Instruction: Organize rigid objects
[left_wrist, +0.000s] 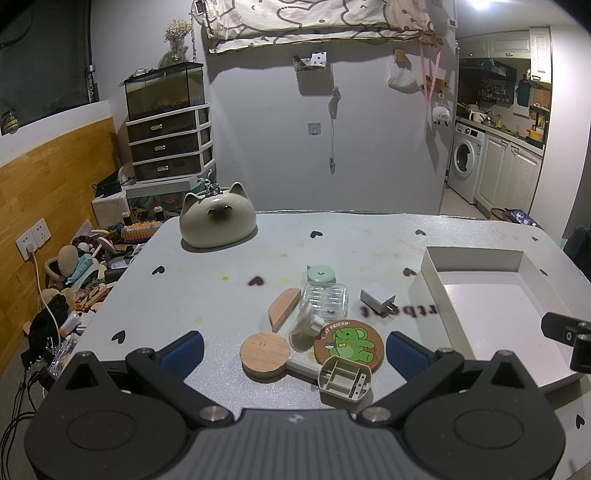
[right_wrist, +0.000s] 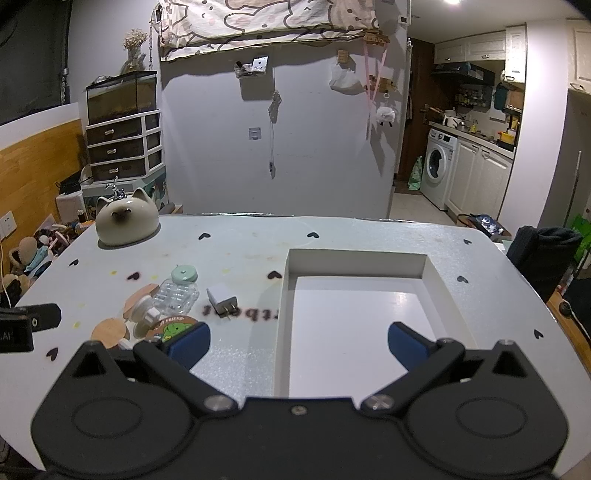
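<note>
A cluster of small items lies mid-table: a round wooden disc (left_wrist: 264, 355), a half-round wooden piece (left_wrist: 283, 308), a clear plastic box (left_wrist: 325, 304), a white charger plug (left_wrist: 377, 297), an elephant coaster (left_wrist: 349, 344) and a grey plastic holder (left_wrist: 344, 379). My left gripper (left_wrist: 294, 350) stands open just in front of the cluster, holding nothing. My right gripper (right_wrist: 298, 342) is open over the near edge of the empty white tray (right_wrist: 281, 317). The charger plug (right_wrist: 221, 298) and the coaster (right_wrist: 170, 327) also show in the right wrist view.
A cat-shaped ceramic pot (left_wrist: 217, 220) stands at the far left of the table. A mint-lidded container (left_wrist: 320, 275) sits behind the clear box. Clutter fills the floor to the left (left_wrist: 85, 273). A dark chair back (right_wrist: 543, 254) stands past the table's right edge.
</note>
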